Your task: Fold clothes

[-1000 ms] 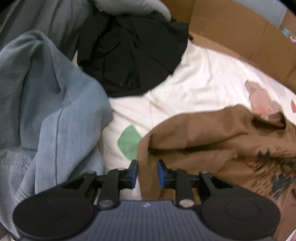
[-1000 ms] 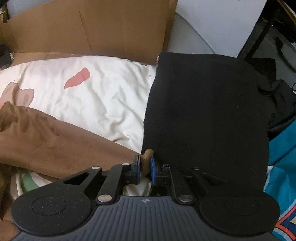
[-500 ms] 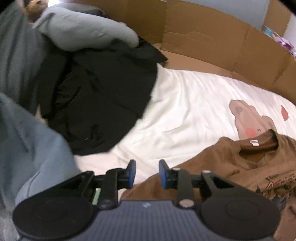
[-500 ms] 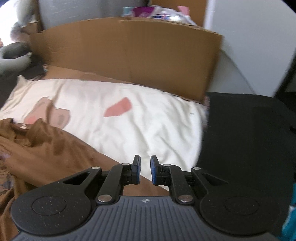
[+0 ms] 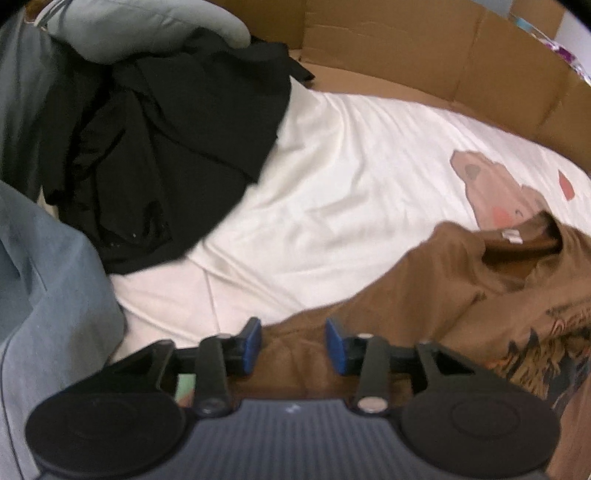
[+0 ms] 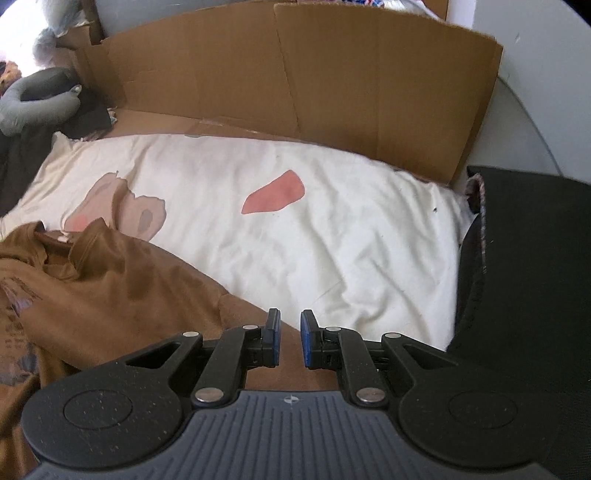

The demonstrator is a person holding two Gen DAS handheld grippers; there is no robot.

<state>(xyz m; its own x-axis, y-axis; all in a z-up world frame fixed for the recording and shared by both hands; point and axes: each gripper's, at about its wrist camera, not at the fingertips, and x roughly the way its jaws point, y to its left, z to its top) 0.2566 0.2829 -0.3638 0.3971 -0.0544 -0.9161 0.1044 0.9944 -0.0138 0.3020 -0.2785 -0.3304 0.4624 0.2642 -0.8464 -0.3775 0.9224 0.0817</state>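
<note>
A brown T-shirt [image 5: 461, 295] with a dark print lies crumpled on the white bear-print sheet [image 5: 351, 184], collar and label facing up. My left gripper [image 5: 293, 345] hovers over the shirt's near edge. Its jaws are opening and the blue pads stand clear of the cloth under the gap. In the right wrist view the same shirt [image 6: 110, 295] spreads to the left. My right gripper [image 6: 290, 339] sits at the shirt's right edge. Its pads are nearly together and brown cloth fills the narrow gap.
A pile of black clothes [image 5: 166, 147] and a blue-grey garment [image 5: 48, 295] lie left of the left gripper, under a grey cushion [image 5: 147, 26]. A flat black cloth [image 6: 535, 258] lies on the right. Cardboard walls [image 6: 295, 74] border the far side of the sheet [image 6: 332, 240].
The left jaws have widened over the shirt edge. Both hands moved, so the collar now shows. The right gripper shifted left off the black cloth, and no brown nub sticks up between its pads.
</note>
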